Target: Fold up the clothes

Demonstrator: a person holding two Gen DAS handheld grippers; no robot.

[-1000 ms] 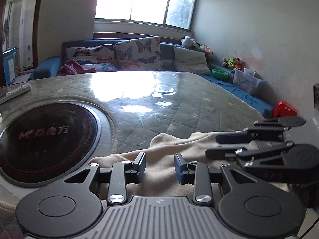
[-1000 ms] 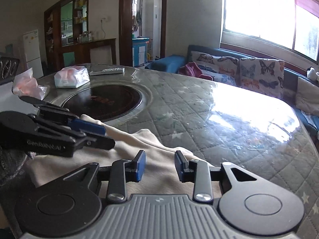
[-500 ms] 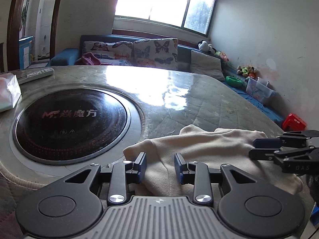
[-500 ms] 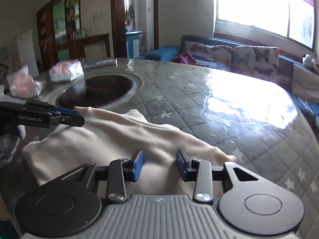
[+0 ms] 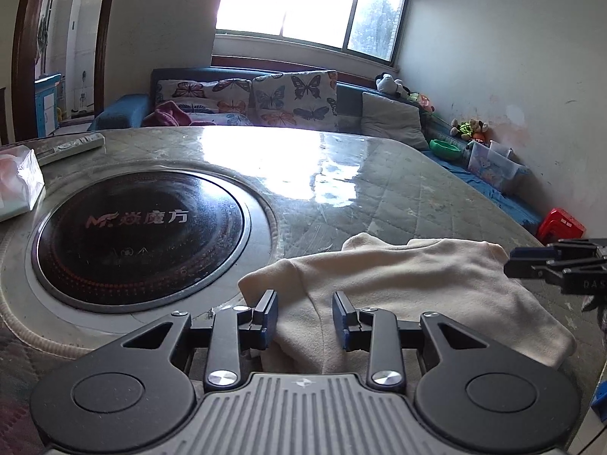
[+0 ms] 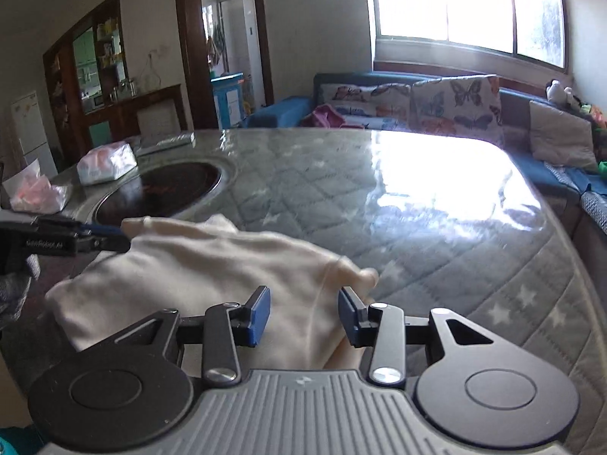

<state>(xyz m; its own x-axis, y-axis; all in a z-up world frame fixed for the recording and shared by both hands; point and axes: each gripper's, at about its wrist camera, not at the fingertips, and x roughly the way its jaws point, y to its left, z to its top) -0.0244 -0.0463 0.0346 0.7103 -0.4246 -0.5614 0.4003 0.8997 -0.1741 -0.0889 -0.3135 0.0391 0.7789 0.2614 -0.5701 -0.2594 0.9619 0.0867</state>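
A cream garment point(image 5: 409, 284) lies bunched on the near edge of the quilted, plastic-covered table point(image 5: 341, 174). My left gripper point(image 5: 305, 316) is open over the garment's left end, with cloth between its fingers. My right gripper point(image 6: 303, 316) is open over the garment's right end point(image 6: 235, 276). Each gripper shows in the other's view: the right one point(image 5: 531, 261) at the garment's far right corner, the left one point(image 6: 110, 237) at its far left corner.
A round black induction hob point(image 5: 140, 235) is set into the table left of the garment. A tissue pack point(image 5: 19, 182), a remote point(image 5: 72, 146) and plastic bags point(image 6: 36, 195) lie beyond it. A sofa with butterfly cushions point(image 5: 265, 102) stands behind; a red stool point(image 5: 561, 223) is on the floor at right.
Both grippers have drawn back and apart toward the garment's ends. The garment now lies spread wider and flatter between them.
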